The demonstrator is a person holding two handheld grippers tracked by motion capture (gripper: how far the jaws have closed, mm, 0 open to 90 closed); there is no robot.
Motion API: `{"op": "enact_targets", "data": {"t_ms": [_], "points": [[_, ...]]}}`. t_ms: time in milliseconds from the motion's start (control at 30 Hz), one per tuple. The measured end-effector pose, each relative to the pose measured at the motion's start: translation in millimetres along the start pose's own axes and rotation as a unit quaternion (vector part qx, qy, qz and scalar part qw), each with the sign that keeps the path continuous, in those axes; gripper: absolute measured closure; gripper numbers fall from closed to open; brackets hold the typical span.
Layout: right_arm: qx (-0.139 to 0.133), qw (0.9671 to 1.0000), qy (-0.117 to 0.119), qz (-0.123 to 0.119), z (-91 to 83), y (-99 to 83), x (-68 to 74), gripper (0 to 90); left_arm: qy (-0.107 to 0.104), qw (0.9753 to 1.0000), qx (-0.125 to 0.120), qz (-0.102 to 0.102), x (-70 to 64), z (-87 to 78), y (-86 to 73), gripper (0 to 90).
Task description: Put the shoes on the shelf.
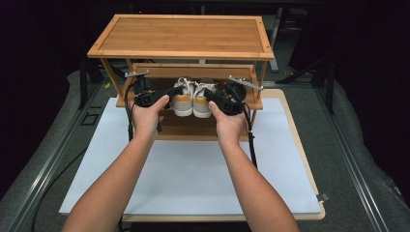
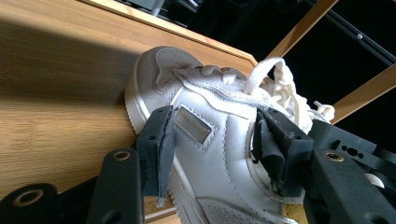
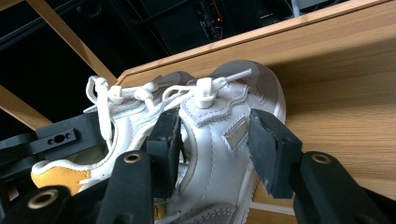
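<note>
- While both shoes sit side by side on the middle shelf (image 1: 186,126) of the wooden rack (image 1: 181,36), the left gripper (image 2: 212,140) clasps the left shoe (image 2: 205,121) and the right gripper (image 3: 215,140) clasps the right shoe (image 3: 229,126).
- Judging by this, placement looks nearly done; releasing and withdrawing remain.
- The rack stands on a white mat (image 1: 193,179); the room is dark.

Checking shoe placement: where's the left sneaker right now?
In the high view, the left sneaker sits on the rack's middle shelf, beside its mate, gripped by the left tongs.

Shoe (image 2: 205,154) heels cut off — bottom edge, both gripper views.
</note>
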State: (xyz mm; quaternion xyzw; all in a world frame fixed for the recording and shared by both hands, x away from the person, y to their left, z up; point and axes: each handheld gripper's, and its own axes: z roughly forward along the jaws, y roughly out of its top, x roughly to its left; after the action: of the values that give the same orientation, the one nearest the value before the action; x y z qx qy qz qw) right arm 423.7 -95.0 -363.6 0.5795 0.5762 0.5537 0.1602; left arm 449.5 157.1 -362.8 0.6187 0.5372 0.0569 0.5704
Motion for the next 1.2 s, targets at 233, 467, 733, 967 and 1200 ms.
{"op": "enact_targets", "data": {"t_ms": [233, 467, 733, 967, 1200], "points": [[0.013, 0.9998, -0.001, -0.014, -0.4, 2.7, 0.8, 51.5, -0.006, 1.0000, 0.003, 0.003, -0.2, 0.4, 2.3, 42.4], [0.008, 0.9999, 0.001, -0.013, 2.0, 5.0, -0.2, 50.4, -0.019, 0.9998, 0.000, 0.001, 1.8, 1.1, 4.6, 37.7], [0.005, 0.9999, 0.008, -0.011, 2.9, 6.8, -1.8, 46.2, -0.018, 0.9998, 0.002, 0.000, 1.2, 1.5, 5.5, 37.7], [-0.004, 0.9997, 0.011, -0.023, 3.1, 7.3, -1.0, 45.7, -0.017, 0.9998, 0.004, 0.006, 1.5, 1.4, 6.2, 38.6], [-0.004, 0.9995, 0.015, -0.026, 0.4, 13.5, 2.2, 45.4, -0.015, 0.9998, -0.002, 0.013, 0.3, -0.5, 7.2, 41.8]]}}
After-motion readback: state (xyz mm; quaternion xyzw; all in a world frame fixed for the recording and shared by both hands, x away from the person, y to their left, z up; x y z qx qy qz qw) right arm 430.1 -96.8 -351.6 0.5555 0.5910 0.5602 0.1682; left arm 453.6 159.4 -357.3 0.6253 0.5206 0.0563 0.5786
